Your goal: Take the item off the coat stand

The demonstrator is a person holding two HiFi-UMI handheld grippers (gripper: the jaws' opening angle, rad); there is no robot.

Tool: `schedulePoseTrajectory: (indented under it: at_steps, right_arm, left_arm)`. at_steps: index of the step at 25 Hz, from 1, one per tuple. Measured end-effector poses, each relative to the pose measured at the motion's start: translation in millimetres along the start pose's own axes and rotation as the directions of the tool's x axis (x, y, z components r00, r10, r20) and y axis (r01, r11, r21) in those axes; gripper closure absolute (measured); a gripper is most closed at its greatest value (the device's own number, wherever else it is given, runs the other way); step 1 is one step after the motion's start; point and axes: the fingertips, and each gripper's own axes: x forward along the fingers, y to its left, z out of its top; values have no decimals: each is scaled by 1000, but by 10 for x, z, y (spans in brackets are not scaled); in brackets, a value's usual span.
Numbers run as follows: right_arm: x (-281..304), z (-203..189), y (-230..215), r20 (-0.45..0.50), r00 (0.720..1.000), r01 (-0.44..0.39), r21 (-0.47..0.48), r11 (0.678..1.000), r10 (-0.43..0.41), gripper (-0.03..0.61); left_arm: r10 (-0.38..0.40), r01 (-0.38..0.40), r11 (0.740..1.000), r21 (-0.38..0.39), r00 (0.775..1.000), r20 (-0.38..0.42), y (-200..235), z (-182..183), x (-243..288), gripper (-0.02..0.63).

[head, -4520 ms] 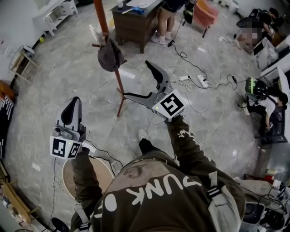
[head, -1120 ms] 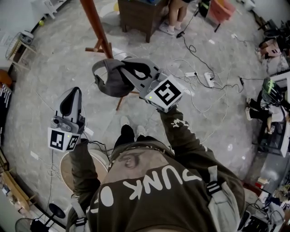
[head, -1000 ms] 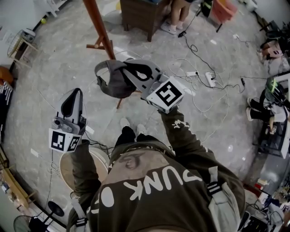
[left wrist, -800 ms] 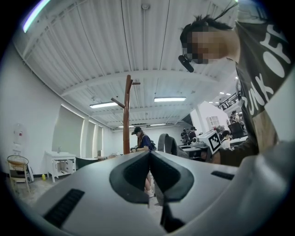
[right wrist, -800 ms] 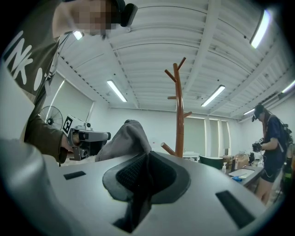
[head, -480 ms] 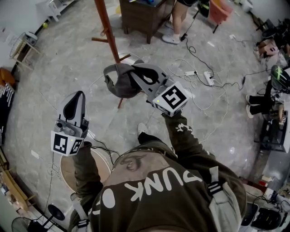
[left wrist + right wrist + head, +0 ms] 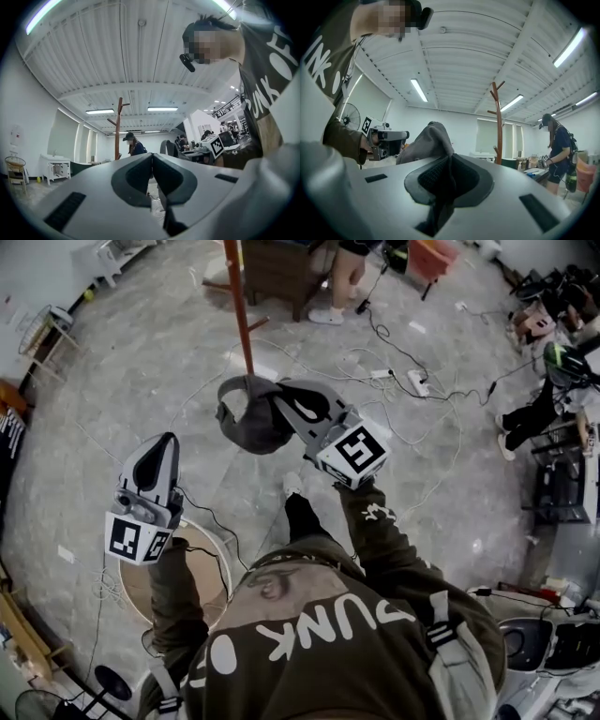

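Well clear of the coat stand point(image 7: 240, 310), the grey cap point(image 7: 246, 420) hangs pinched in the right tongs point(image 7: 279, 399); the left tongs point(image 7: 165, 441) are closed on nothing; removal looks done; only setting the cap down somewhere may remain.

Place: a large open workspace, lab-like.
Floor: a pale stone-patterned floor point(image 7: 141, 399), with loose cables point(image 7: 441, 460) and a power strip point(image 7: 415, 382) lying on it.
Ceiling: a white ribbed ceiling point(image 7: 464, 51) with long strip lights point(image 7: 418, 90).
Furnishing: a brown wooden table point(image 7: 281, 277), a coat stand point(image 7: 498, 124), a standing fan point(image 7: 350, 117).
People: a person point(image 7: 555, 150) stands by a table.
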Motion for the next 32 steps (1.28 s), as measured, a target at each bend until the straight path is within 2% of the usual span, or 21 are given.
schedulePoseTrajectory:
  at_steps: [5, 9, 15, 24, 32]
  right_arm:
    - [-367, 138, 554, -12, 1000, 24, -2, 1000, -24, 543]
    - [-631, 232, 758, -7, 999, 33, -12, 999, -33, 543]
    - [-1114, 228, 732, 3, 999, 42, 1, 999, -42, 543]
    - [-1146, 460, 648, 32, 999, 29, -10, 1000, -28, 543]
    - [-1272, 478, 605, 37, 999, 22, -2, 1000, -22, 543]
  left_arm:
    - [-17, 17, 1000, -8, 1000, 1, -370, 177, -521, 609]
    - [-22, 22, 1000, -2, 1000, 10, -628, 297, -682, 609]
    - [-13, 13, 1000, 0, 1000, 14, -1063, 334, -617, 609]
    - [-25, 24, 1000, 13, 999, 41, -1080, 542, -410, 609]
    - [-34, 32, 999, 33, 998, 50, -1192, 655, -284, 609]
